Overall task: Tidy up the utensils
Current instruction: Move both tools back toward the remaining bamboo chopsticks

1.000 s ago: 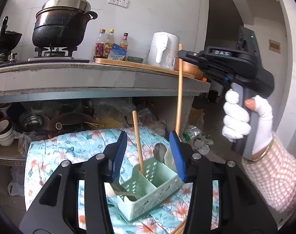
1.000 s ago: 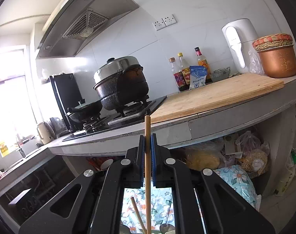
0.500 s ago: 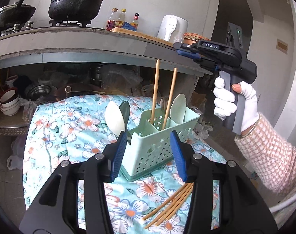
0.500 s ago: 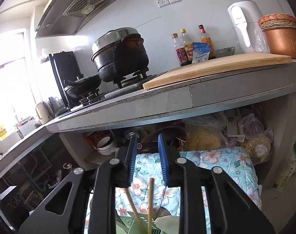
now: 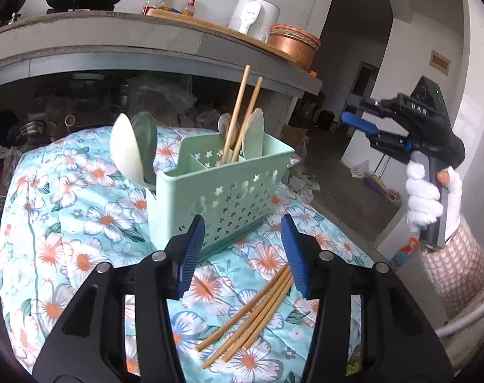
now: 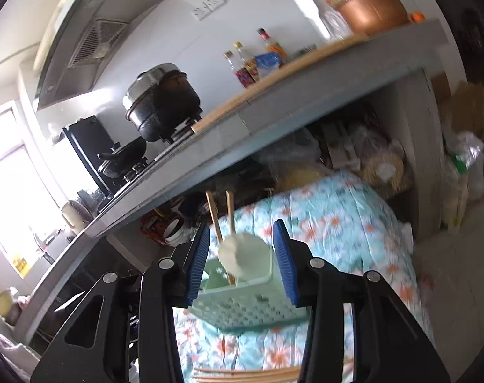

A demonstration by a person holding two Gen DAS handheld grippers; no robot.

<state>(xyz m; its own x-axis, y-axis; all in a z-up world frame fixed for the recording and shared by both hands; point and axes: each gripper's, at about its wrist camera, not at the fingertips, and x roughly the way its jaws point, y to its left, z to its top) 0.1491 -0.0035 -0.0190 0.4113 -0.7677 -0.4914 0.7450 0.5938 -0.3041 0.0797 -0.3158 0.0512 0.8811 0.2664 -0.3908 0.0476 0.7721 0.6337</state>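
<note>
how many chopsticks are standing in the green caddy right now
2. Both chopsticks stand tilted in a back compartment of the green caddy, beside a pale spoon. More lie loose on the floral cloth.

Loose chopsticks (image 6: 245, 376) are cut off by the lower edge, floral cloth (image 6: 331, 210) motion-blurred.

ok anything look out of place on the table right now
Yes: a loose bundle of chopsticks still lies flat on the floral cloth in front of the green caddy, while two chopsticks already stand in its middle compartment among the spoons. The caddy itself sits upright; nothing looks spilled or broken.
</note>
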